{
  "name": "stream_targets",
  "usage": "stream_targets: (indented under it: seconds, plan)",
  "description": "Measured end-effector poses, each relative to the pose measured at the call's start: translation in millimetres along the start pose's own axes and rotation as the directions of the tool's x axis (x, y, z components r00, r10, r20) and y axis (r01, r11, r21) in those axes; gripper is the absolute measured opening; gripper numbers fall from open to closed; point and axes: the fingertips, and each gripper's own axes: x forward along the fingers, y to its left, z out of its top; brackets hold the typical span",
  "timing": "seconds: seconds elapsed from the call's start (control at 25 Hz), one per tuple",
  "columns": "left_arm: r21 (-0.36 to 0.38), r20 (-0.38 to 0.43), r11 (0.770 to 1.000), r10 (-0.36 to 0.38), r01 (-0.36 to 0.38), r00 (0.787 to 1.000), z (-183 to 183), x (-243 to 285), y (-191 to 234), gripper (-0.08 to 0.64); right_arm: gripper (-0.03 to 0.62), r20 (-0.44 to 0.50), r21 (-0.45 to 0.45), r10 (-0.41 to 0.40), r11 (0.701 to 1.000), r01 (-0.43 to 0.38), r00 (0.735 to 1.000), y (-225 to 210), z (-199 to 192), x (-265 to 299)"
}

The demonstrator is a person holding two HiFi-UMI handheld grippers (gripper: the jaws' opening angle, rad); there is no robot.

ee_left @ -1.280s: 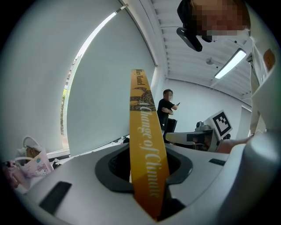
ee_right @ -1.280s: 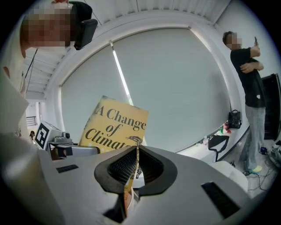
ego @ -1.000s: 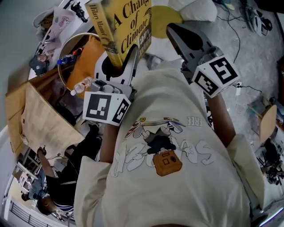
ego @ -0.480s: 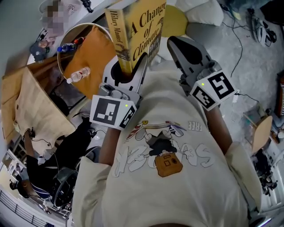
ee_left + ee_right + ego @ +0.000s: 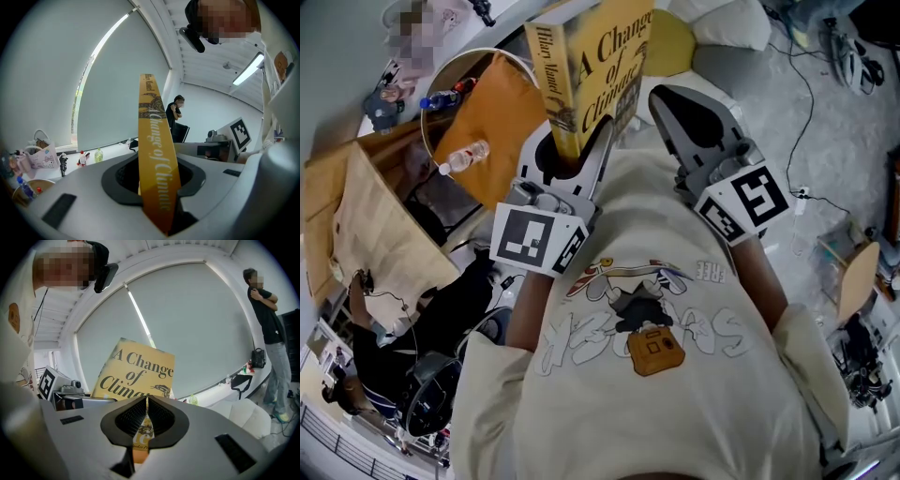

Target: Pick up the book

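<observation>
A yellow hardback book (image 5: 592, 67), titled "A Change of Climate", stands upright in the air, gripped at its lower edge by my left gripper (image 5: 568, 157). In the left gripper view the book's spine (image 5: 154, 159) runs straight up between the jaws, and the left gripper (image 5: 157, 190) is shut on it. My right gripper (image 5: 667, 97) hovers just right of the book with its jaws together and nothing in them. In the right gripper view the book's cover (image 5: 140, 373) shows behind the tip of the shut right gripper (image 5: 146, 401).
Below me are a cardboard box (image 5: 356, 234), a round table with an orange cloth (image 5: 492, 108) and a water bottle (image 5: 461, 157). A white cushion (image 5: 727, 23) and cables (image 5: 806, 84) lie on the grey floor. One person (image 5: 269, 329) stands near the window.
Both grippers and the book have shifted a little to the right in the head view, mostly in the earlier half. The left grip on the book is unchanged, and the right jaws stay together.
</observation>
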Motion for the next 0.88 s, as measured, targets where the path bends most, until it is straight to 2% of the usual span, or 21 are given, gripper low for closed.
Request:
stream_targets:
  seconds: [0.32, 0.6, 0.88]
  plan:
    - [0.000, -0.015, 0.999, -0.042, 0.042, 0.999, -3.1, 5.4, -2.8, 0.141, 0.034, 0.002, 0.011, -0.029, 1.000, 0.029, 1.000, -2.0, -2.6, -3.3]
    - [-0.007, -0.010, 0.999, -0.044, 0.044, 0.999, -2.5, 5.5, -2.6, 0.141, 0.034, 0.032, 0.107, -0.040, 0.994, 0.037, 0.999, -9.6, -4.8, -7.6]
    - [0.011, -0.011, 0.998, -0.059, 0.059, 0.998, 0.4, 14.0, -10.4, 0.141, 0.034, -0.017, 0.137, 0.035, 0.990, -0.032, 0.999, -8.0, -11.9, -1.1]
